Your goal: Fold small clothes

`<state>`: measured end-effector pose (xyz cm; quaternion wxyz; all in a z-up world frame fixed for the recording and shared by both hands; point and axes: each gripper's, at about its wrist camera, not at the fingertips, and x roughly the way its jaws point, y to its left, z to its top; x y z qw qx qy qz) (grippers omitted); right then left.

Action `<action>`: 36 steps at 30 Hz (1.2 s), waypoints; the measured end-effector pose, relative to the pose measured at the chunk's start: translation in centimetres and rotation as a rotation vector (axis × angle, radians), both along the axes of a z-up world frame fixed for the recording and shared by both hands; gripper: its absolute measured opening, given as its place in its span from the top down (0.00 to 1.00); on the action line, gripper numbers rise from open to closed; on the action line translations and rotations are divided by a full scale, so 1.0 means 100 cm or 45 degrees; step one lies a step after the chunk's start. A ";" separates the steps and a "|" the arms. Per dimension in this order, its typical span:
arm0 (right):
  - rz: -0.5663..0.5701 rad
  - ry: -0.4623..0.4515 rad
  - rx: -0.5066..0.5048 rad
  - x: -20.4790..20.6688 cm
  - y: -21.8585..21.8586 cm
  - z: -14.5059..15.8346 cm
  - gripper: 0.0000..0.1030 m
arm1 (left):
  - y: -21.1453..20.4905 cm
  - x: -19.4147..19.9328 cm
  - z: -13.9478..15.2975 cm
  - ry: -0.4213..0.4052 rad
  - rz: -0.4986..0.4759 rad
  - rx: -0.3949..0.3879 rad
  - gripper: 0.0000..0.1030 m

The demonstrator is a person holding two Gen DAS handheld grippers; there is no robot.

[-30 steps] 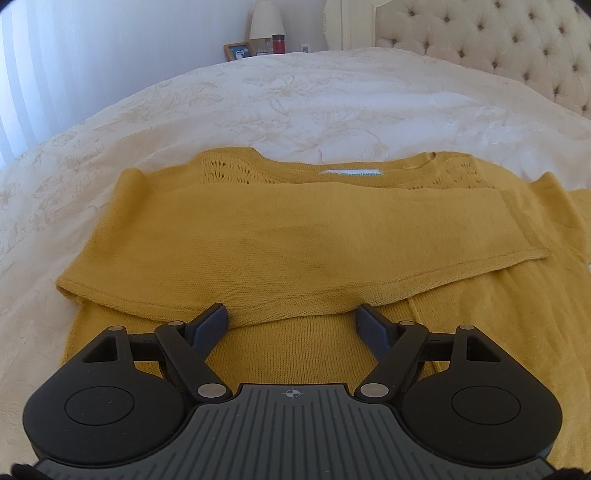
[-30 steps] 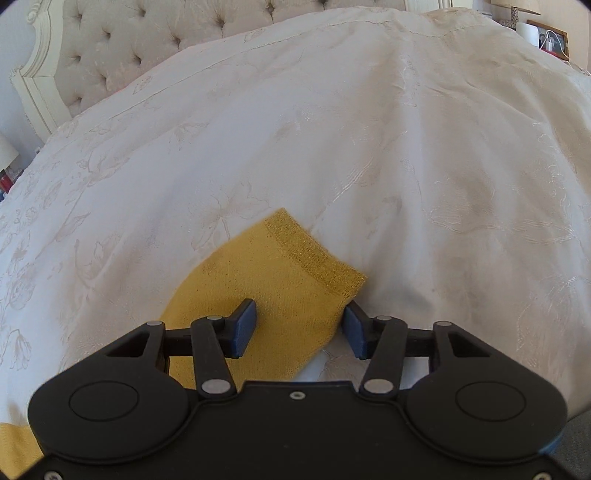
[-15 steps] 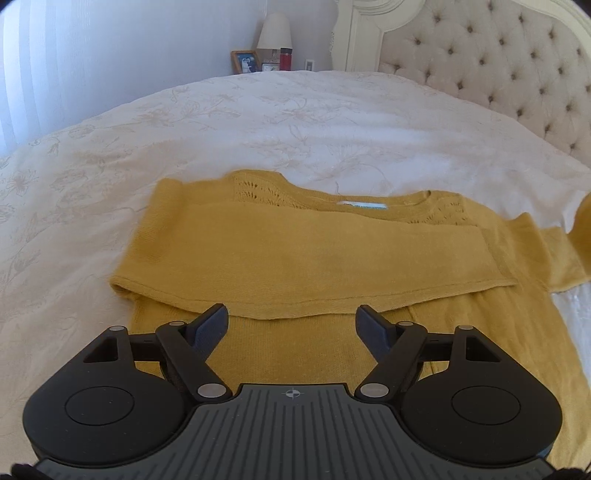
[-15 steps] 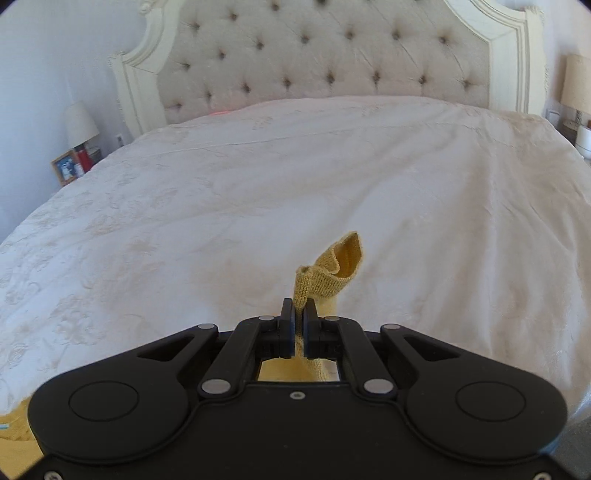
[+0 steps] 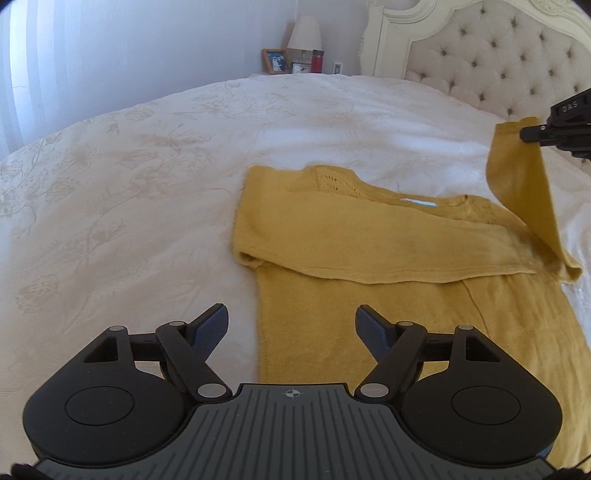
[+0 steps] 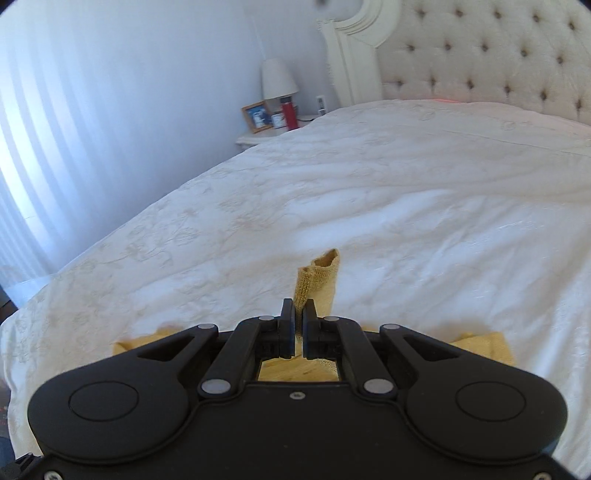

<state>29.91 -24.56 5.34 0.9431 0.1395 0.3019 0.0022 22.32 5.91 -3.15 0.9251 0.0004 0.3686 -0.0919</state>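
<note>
A mustard yellow knit sweater [image 5: 369, 258] lies flat on the white bedspread [image 5: 129, 184], one sleeve folded across its chest. My left gripper [image 5: 291, 332] is open and empty, hovering over the sweater's lower left edge. My right gripper [image 6: 299, 317] is shut on the other sleeve's cuff [image 6: 321, 273] and holds it lifted off the bed. In the left wrist view that raised sleeve [image 5: 521, 184] hangs from the right gripper [image 5: 528, 133] at the far right. Part of the sweater [image 6: 484, 347] shows under the right gripper.
A tufted cream headboard [image 5: 498, 62] stands at the back right. A nightstand with a lamp [image 5: 304, 35], a photo frame [image 5: 275, 61] and a red bottle [image 5: 317, 61] sits beyond the bed's far edge. A curtain [image 5: 29, 74] hangs at the left.
My right gripper closed on the sleeve cuff and lifted it off the bed, swinging left. My left gripper stayed open and drew back to the left of the sweater.
</note>
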 end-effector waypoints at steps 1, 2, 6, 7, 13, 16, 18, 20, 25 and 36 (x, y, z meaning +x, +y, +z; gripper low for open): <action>0.023 0.009 0.009 0.003 0.012 -0.007 0.92 | 0.004 0.000 0.000 0.003 0.012 0.000 0.27; 0.049 0.024 0.035 0.006 0.030 -0.017 0.92 | 0.007 0.001 -0.001 0.006 0.021 0.000 0.27; 0.108 0.085 0.062 0.012 0.083 -0.055 0.92 | 0.021 0.003 -0.003 0.031 0.054 -0.019 0.27; 0.121 0.099 0.046 0.011 0.093 -0.064 0.92 | 0.023 0.004 -0.003 0.035 0.057 -0.024 0.27; 0.228 0.126 0.011 -0.006 0.110 -0.092 0.81 | 0.029 0.006 -0.002 0.048 0.050 -0.056 0.27; 0.228 0.103 -0.029 -0.026 0.101 -0.091 0.54 | 0.023 0.011 0.004 0.038 0.033 -0.068 0.27; 0.213 0.077 -0.034 -0.041 0.088 -0.090 0.48 | 0.015 0.016 0.008 0.027 0.012 -0.082 0.27; 0.196 0.076 -0.029 -0.055 0.070 -0.089 0.48 | 0.005 0.022 0.013 0.017 -0.009 -0.086 0.27; 0.108 0.071 0.004 -0.094 0.026 -0.095 0.48 | -0.029 0.042 0.018 0.030 -0.089 -0.101 0.27; -0.072 -0.025 -0.022 -0.152 -0.017 -0.111 0.48 | -0.085 0.097 0.000 0.235 -0.134 -0.203 0.27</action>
